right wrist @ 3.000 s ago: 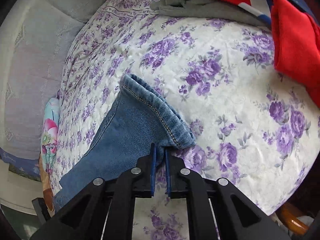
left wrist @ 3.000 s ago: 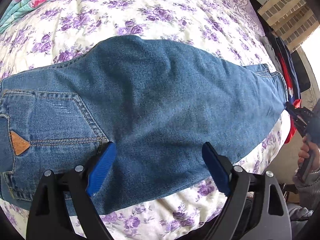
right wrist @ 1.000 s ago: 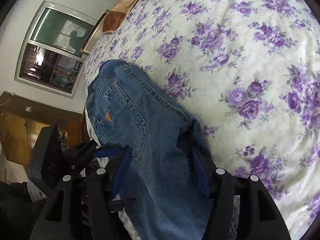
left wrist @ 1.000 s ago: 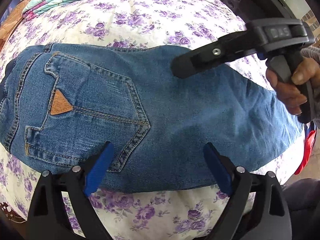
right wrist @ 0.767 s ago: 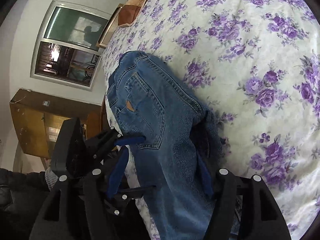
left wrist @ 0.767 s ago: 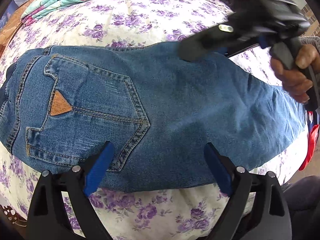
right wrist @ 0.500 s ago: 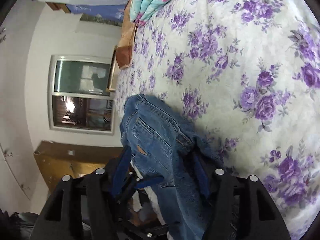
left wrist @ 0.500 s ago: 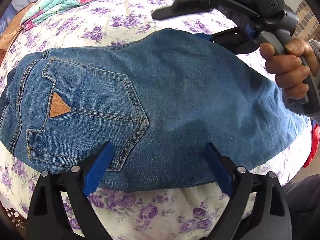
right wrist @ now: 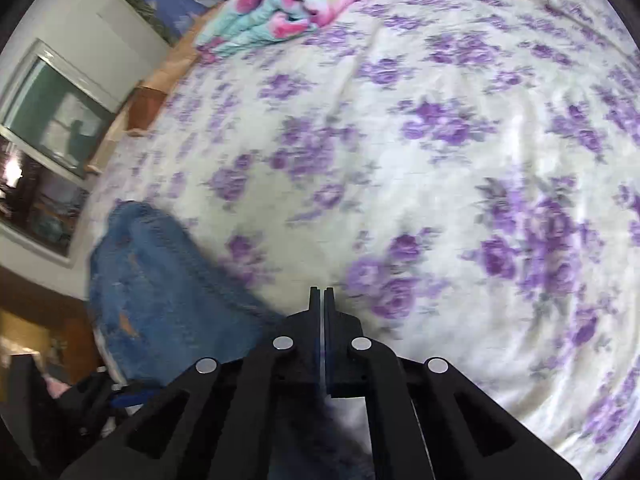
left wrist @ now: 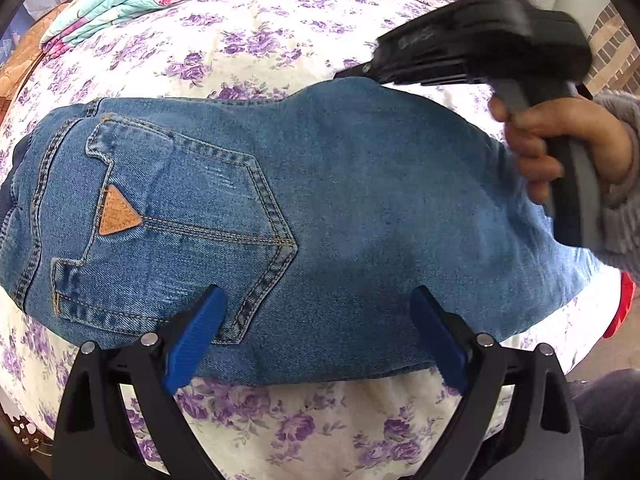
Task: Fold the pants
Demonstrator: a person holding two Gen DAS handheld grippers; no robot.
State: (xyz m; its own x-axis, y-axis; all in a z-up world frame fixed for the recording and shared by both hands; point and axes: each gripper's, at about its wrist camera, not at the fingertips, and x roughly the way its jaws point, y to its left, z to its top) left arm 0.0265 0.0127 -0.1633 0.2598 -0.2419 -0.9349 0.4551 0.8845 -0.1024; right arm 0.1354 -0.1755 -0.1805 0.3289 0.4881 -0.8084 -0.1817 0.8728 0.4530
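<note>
Snapped together on the far edge of the jeans (left wrist: 360, 208), the right gripper (right wrist: 323, 296) readies another fold while the left gripper (left wrist: 316, 340) hovers, jaws spread.

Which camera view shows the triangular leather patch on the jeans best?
The left wrist view: the leather patch sits sharp on the back pocket of the jeans. The right wrist view is blurred and shows the patch only as a small orange smear.
</note>
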